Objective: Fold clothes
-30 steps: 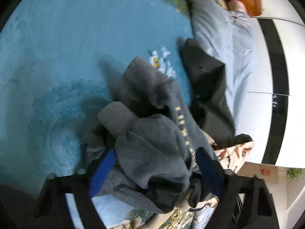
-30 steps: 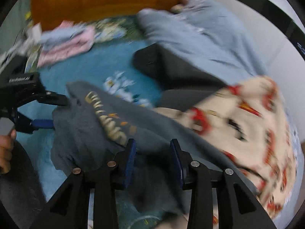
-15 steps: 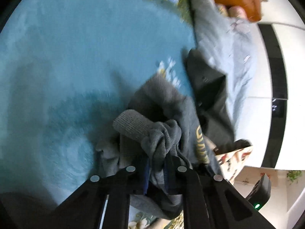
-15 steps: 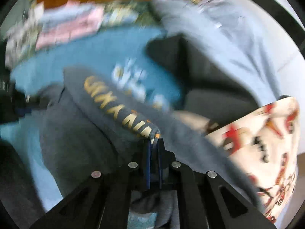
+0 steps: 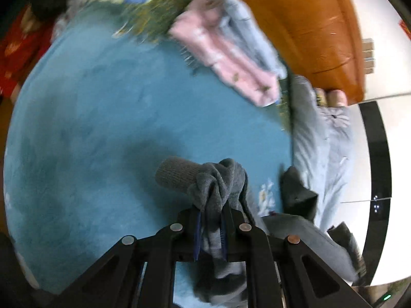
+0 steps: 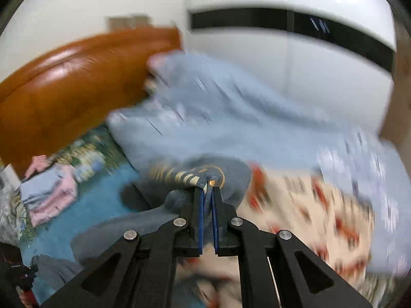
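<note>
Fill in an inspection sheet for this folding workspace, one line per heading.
Surface: teal blanket, mostly bare.
Job's things: grey sweatshirt, bunched, lettering showing in the right wrist view.
Clutter: folded pink and blue stack; light-blue garment; cream printed cloth; dark garment.
Grippers: left gripper and right gripper both clamp the sweatshirt.
Cables: nothing seen.
Surroundings: orange headboard, white wall.

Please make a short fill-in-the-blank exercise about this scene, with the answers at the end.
1. Both grippers are shut on the ___ sweatshirt.
2. The bed cover under it is ___ in colour.
3. The folded pink garment lies near the ___ headboard.
4. The sweatshirt's lettering shows beside the ___ gripper.

Answers: grey; blue; wooden; right
</note>
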Available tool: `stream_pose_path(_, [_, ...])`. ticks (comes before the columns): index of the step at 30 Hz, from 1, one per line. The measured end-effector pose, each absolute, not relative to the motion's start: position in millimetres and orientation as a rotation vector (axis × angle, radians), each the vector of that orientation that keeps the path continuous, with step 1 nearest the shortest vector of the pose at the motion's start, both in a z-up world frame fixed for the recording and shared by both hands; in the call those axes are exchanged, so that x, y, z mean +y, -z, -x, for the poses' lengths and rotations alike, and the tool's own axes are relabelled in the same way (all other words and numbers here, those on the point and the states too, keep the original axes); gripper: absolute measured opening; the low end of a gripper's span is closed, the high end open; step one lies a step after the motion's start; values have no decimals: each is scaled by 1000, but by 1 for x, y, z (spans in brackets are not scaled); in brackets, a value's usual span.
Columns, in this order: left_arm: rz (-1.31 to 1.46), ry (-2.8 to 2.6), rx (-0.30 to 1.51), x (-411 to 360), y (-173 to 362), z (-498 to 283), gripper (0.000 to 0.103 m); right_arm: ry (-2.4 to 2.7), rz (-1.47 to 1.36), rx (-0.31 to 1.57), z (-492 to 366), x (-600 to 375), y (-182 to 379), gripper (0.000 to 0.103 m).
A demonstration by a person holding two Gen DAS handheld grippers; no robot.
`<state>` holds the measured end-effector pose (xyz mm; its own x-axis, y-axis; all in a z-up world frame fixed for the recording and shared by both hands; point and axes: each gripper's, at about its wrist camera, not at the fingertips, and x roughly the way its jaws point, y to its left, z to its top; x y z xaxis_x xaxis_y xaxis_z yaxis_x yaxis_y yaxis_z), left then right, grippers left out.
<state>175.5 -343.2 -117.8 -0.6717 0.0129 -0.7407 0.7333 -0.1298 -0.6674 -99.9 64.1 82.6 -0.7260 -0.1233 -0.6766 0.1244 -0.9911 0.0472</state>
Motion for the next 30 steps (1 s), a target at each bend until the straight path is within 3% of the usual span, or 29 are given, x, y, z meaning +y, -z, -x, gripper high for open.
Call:
stream_pose_path(5, [-874, 1884, 1617, -336, 123, -164, 13, 2762, -1373, -159, 69, 123, -30, 5])
stream_pose_path(13, [-897, 1975, 1564, -339, 108, -148, 13, 2806, -1110, -236, 12, 136, -123, 5])
stream_pose_path(18, [-949, 1981, 1550, -340, 111, -138, 13, 2905, -1190, -142, -46, 133, -159, 5])
stream_pose_path(22, [-992, 1985, 1527, -337, 112, -135, 13, 2849, -1515, -43, -48, 146, -95, 5])
stream_pose_path(26, [-1027, 2016, 1472, -332, 108, -131, 13, 2685, -1945, -256, -38, 189, 6, 5])
stream_pose_path(30, [-1046, 2030, 1446, -329, 106, -130, 13, 2588, -2045, -327, -40, 195, 36, 6])
